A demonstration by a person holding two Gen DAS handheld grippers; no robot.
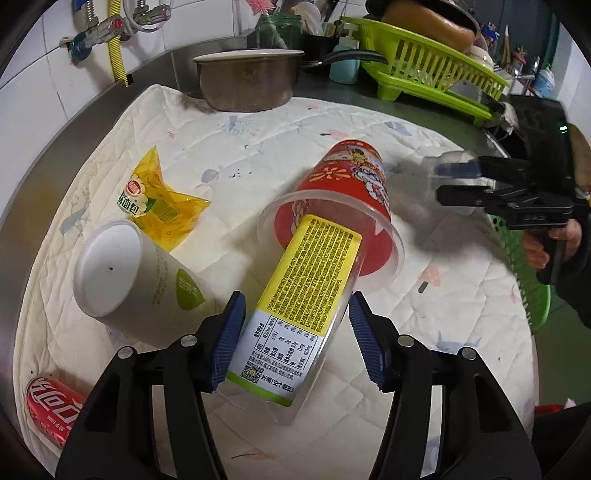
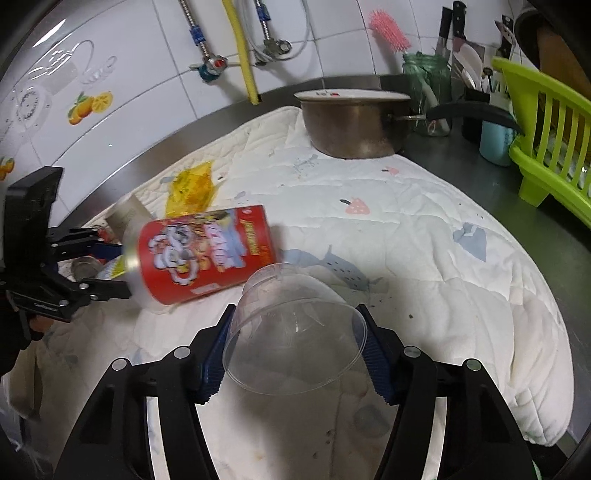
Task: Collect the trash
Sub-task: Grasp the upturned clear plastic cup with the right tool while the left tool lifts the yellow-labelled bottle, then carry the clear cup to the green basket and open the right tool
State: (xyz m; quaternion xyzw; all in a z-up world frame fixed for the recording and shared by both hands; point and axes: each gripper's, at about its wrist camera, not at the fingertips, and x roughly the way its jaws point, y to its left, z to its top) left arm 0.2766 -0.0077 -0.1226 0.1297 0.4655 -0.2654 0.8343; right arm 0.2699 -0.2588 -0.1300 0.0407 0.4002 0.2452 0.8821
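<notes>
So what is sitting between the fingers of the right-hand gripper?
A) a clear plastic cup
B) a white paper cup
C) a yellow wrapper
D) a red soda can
A: the right wrist view shows a clear plastic cup between the right gripper's blue pads.

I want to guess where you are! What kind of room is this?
Most likely a home kitchen counter: a lidded metal saucepan sits by the white tiled wall, with a lime-green plastic dish rack and knives standing in a holder.

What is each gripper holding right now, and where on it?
Left gripper: the clear plastic cup stuffed with the yellow carton, clamped across its sides. Right gripper: a clear plastic cup, gripped near its rim.
</notes>
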